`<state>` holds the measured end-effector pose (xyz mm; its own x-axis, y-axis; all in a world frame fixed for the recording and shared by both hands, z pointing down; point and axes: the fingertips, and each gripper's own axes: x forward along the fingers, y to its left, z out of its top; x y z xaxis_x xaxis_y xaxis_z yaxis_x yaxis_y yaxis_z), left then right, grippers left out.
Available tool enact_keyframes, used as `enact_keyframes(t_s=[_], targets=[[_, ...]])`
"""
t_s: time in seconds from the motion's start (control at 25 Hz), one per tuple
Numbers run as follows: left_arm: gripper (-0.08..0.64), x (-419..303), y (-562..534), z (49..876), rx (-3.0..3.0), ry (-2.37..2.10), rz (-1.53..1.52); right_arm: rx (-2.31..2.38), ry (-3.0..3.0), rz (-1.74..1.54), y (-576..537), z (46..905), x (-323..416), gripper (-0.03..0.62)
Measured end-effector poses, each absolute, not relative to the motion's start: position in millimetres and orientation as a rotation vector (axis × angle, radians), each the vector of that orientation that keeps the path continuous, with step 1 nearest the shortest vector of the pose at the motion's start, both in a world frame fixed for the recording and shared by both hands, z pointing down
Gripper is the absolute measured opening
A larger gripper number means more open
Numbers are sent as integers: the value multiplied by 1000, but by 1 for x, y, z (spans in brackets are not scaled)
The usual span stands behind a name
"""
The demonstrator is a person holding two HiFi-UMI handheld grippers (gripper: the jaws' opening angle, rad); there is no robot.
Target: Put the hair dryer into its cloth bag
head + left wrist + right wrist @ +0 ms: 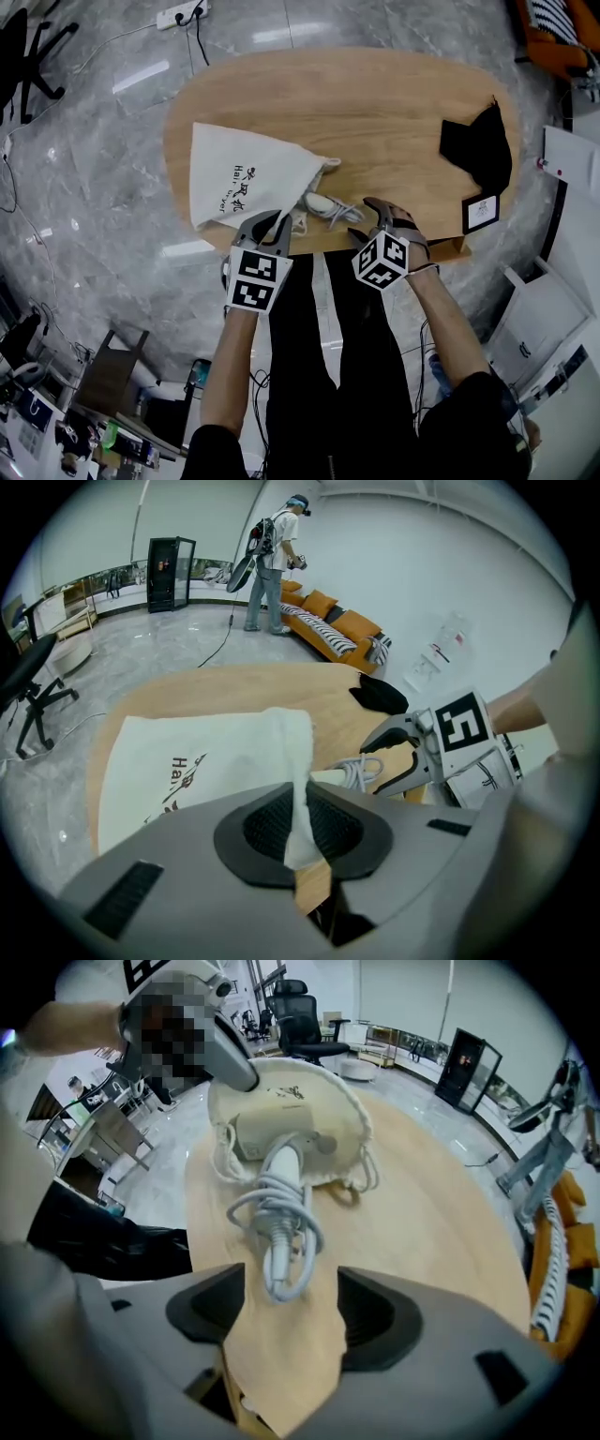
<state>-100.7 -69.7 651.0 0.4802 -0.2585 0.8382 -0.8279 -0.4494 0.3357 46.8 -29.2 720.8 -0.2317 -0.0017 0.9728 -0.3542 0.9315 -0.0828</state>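
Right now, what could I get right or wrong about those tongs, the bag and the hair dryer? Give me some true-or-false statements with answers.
1. The left tongs pinch the edge of the cloth bag. True.
2. The right tongs are clamped on the cord of the hair dryer. False: they stand open and press on nothing.
3. The hair dryer is fully inside the bag. False: its handle and coiled cord stick out.
4. A black cloth lies on the table. True.
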Motion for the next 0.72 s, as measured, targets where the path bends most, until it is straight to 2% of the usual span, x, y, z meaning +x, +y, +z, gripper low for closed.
enact_keyframes(t_s=[0.12, 0.2, 0.28, 0.44, 0.56, 0.72], targets=[[37, -102, -70, 650, 1956, -904, 934, 256, -1766, 372, -29, 728, 41, 283], [37, -102, -71, 649, 1958, -909, 930, 247, -1759, 379, -30, 732, 36, 225], [37, -102, -72, 648, 1961, -911, 926, 254, -1756, 382, -33, 736, 34, 198], [37, -101, -72, 648, 1961, -912, 924, 251, -1748, 423, -35, 740, 30, 178], [37, -99, -71, 648, 1960, -913, 922, 253, -1749, 429, -35, 739, 31, 135], [37, -99, -71, 647, 1965, -905, 920, 255, -1758, 404, -37, 732, 30, 127]])
